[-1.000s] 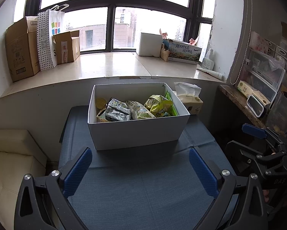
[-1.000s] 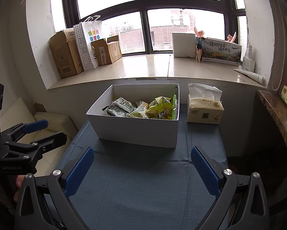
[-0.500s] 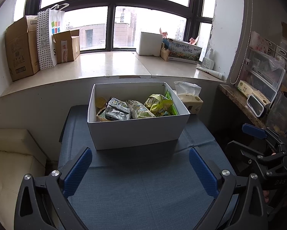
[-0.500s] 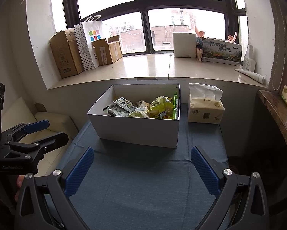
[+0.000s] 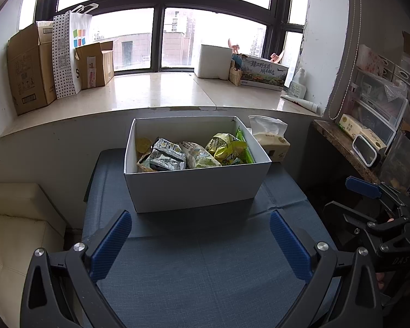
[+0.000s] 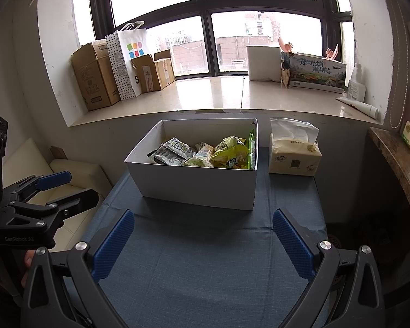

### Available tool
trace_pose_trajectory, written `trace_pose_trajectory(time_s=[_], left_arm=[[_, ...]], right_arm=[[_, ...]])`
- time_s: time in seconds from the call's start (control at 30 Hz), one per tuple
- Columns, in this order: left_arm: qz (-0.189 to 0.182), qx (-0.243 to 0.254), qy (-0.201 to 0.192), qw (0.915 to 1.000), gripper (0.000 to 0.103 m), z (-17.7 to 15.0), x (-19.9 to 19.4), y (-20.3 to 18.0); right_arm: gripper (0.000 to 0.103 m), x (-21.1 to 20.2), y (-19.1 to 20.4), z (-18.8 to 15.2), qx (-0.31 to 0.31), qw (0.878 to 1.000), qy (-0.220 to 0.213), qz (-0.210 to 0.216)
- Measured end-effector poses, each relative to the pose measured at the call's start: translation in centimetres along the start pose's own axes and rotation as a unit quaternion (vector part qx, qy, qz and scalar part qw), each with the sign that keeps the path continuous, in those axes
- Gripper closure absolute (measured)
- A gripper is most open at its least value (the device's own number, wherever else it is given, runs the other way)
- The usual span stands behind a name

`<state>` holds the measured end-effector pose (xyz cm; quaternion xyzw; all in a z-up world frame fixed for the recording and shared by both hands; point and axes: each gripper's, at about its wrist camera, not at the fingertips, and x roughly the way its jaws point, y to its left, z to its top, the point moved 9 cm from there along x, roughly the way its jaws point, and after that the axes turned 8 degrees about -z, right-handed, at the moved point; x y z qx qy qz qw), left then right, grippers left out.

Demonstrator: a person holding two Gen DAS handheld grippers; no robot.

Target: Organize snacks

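Sitting on the blue table (image 5: 205,273) is a white box (image 6: 199,186) near the wall under the window ledge (image 6: 232,95), with nothing blocking the way to it. Snack bags (image 5: 194,155) are lying piled inside the box. A tissue pack (image 6: 295,158) is standing just beside the box. The left gripper (image 5: 199,246) and right gripper (image 6: 202,243) are both hanging wide open, holding nothing.

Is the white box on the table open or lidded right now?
Open. The white box has no lid on top, and the snack packets inside show over its rim in both wrist views.
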<state>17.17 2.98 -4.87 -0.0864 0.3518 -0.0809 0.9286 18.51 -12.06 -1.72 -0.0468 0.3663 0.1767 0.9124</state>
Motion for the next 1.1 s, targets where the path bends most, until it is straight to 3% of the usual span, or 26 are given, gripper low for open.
trace_pose_trajectory(time_s=[1.1], left_arm=[[-0.01,0.003,-0.007,0.9999,0.0,-0.13,-0.13,-0.34]], right_arm=[[0.0,-0.08,0.16,-0.06,-0.001,1.0,0.0,0.002]])
